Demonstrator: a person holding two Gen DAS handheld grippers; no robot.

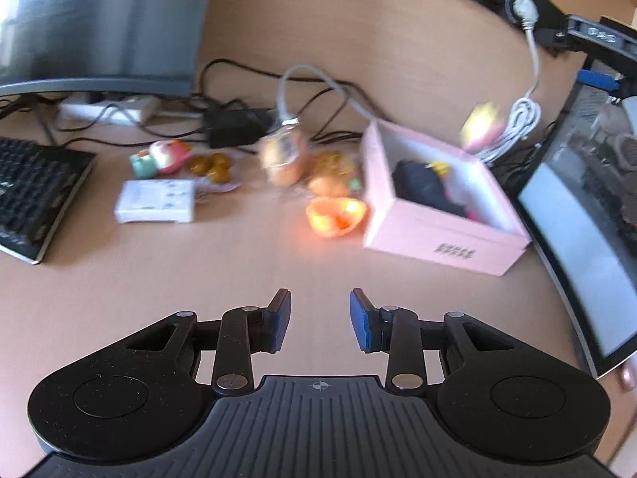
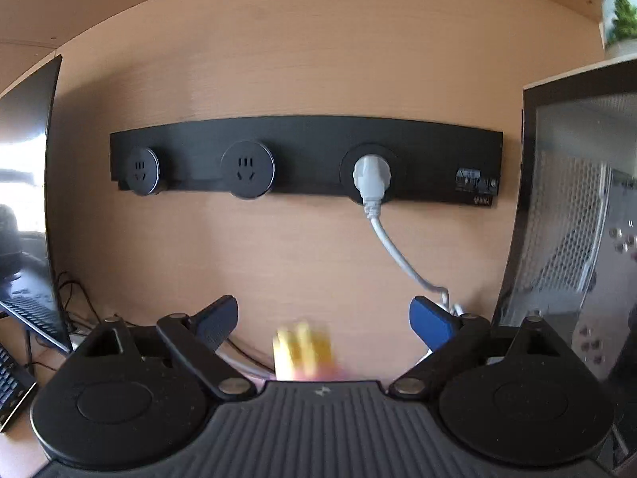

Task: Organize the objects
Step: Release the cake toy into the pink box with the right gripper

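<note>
My left gripper [image 1: 320, 320] is open and empty above the desk, short of the toys. A pink open box [image 1: 442, 215] stands at the right with a black toy [image 1: 426, 187] inside. Left of it lie an orange toy [image 1: 336, 215], a bagged bun-like toy [image 1: 282, 157], a pink and green figure [image 1: 161, 157] and a white card box [image 1: 157, 201]. A blurred yellow and pink toy [image 1: 483, 127] is in the air above the box's far corner. My right gripper [image 2: 322, 324] is open; the same blurred toy [image 2: 304, 352] shows low between its fingers, apart from both.
A keyboard [image 1: 32, 195] lies at the left under a monitor [image 1: 103, 24]. A second screen [image 1: 589, 215] stands at the right. Black cables and an adapter [image 1: 235, 125] lie behind the toys. A wall socket strip [image 2: 302, 163] holds a white plug [image 2: 372, 177]. A computer case [image 2: 577, 215] stands at the right.
</note>
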